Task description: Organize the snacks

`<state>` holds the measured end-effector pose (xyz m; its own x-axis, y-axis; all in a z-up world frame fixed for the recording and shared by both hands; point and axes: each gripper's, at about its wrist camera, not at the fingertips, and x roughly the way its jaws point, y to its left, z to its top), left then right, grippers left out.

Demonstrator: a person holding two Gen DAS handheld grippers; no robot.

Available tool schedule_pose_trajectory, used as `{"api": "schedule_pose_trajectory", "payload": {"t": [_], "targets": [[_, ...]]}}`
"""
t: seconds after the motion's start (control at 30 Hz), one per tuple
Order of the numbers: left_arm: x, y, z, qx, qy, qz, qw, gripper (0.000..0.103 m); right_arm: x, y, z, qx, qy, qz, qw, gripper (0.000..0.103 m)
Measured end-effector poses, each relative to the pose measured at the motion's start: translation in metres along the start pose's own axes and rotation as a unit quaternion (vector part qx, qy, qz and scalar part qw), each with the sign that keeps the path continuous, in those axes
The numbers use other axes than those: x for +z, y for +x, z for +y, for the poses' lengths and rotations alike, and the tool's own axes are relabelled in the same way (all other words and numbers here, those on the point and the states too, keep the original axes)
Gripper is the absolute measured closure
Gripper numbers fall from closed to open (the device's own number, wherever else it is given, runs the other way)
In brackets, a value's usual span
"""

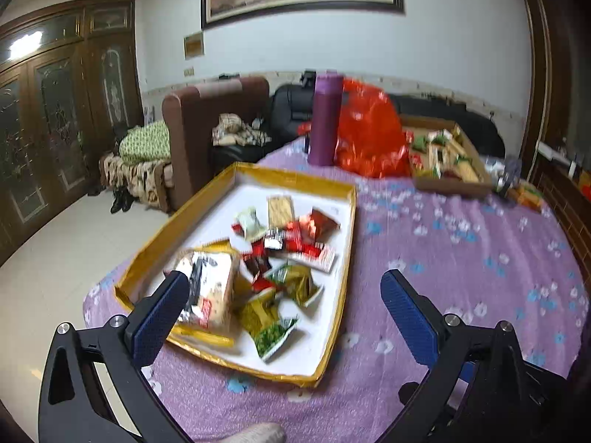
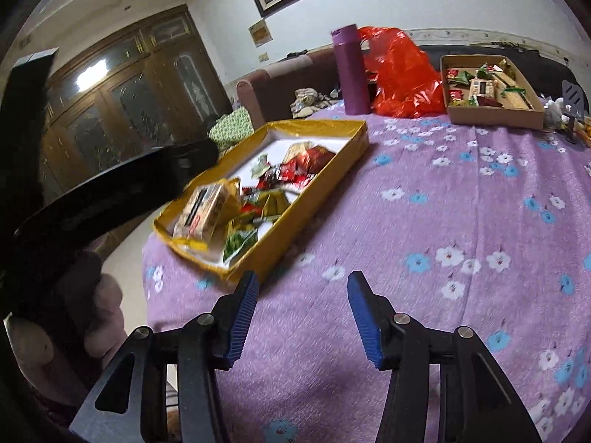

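A gold-rimmed white tray (image 1: 334, 265) (image 2: 325, 170) lies on the left of the purple flowered tablecloth. It holds a pile of snack packets (image 1: 291, 243) (image 2: 273, 188) and a beige snack box (image 1: 212, 288) (image 2: 201, 214) at its near corner. A brown cardboard box (image 1: 448, 184) (image 2: 495, 112) with more snacks stands at the far right. My left gripper (image 1: 288, 288) is open and empty, hovering over the tray's near end. My right gripper (image 2: 303, 295) is open and empty, above the cloth near the tray's near corner.
A purple flask (image 1: 325, 118) (image 2: 351, 70) and a red plastic bag (image 1: 369, 133) (image 2: 400, 74) stand at the table's far side. Small items lie at the far right edge (image 2: 570, 110). The table edge drops to the floor on the left. A sofa (image 1: 207, 125) stands behind.
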<state>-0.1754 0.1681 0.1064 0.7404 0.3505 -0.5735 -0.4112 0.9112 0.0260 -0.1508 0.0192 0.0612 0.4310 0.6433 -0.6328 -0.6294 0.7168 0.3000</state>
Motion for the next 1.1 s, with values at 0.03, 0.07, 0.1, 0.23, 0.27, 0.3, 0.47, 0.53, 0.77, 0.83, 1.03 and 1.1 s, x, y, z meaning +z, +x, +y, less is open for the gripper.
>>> {"api": "schedule_pose_trajectory", "payload": {"t": [0.03, 0.07, 0.1, 0.23, 0.27, 0.3, 0.47, 0.53, 0.77, 0.83, 1.03, 1.1], "targets": [[-0.001, 0.003, 0.000, -0.001, 0.001, 0.009, 1.0000, 0.000, -0.002, 0.002, 0.003, -0.004, -0.005, 0.003, 1.000, 0.051], [-0.005, 0.005, -0.002, -0.004, 0.001, 0.014, 0.9999, 0.000, -0.003, 0.004, 0.005, -0.007, -0.009, 0.004, 1.000, 0.051], [-0.006, 0.007, -0.001, -0.006, 0.002, 0.020, 0.9998, 0.000, -0.004, 0.005, 0.008, -0.011, -0.014, 0.005, 1.000, 0.051], [-0.014, 0.011, 0.001, -0.009, 0.004, 0.036, 0.9993, 0.000, -0.007, 0.010, 0.015, -0.029, -0.031, 0.005, 0.999, 0.046], [-0.014, 0.016, 0.000, -0.009, 0.004, 0.039, 0.9992, 0.000, -0.007, 0.011, 0.016, -0.031, -0.033, 0.006, 0.999, 0.046], [-0.015, 0.017, 0.001, -0.010, 0.003, 0.041, 0.9991, 0.000, -0.008, 0.012, 0.017, -0.032, -0.034, 0.007, 0.999, 0.046], [-0.020, 0.023, 0.008, -0.011, -0.002, 0.054, 0.9985, 0.000, -0.010, 0.021, 0.019, -0.038, -0.036, 0.019, 0.998, 0.046], [-0.021, 0.024, 0.011, -0.013, -0.004, 0.057, 0.9983, 0.000, -0.010, 0.023, 0.020, -0.040, -0.037, 0.022, 0.998, 0.046], [-0.024, 0.030, 0.017, -0.024, -0.012, 0.069, 0.9972, 0.000, -0.011, 0.028, 0.026, -0.048, -0.050, 0.024, 0.997, 0.045], [-0.025, 0.030, 0.018, -0.027, -0.012, 0.071, 0.9970, 0.000, -0.012, 0.029, 0.027, -0.049, -0.051, 0.025, 0.997, 0.045], [-0.026, 0.032, 0.021, -0.031, -0.013, 0.075, 0.9966, 0.000, -0.012, 0.030, 0.029, -0.049, -0.054, 0.024, 0.997, 0.045], [-0.026, 0.033, 0.022, -0.034, -0.015, 0.076, 0.9964, 0.000, -0.012, 0.031, 0.030, -0.049, -0.056, 0.024, 0.997, 0.045]]}}
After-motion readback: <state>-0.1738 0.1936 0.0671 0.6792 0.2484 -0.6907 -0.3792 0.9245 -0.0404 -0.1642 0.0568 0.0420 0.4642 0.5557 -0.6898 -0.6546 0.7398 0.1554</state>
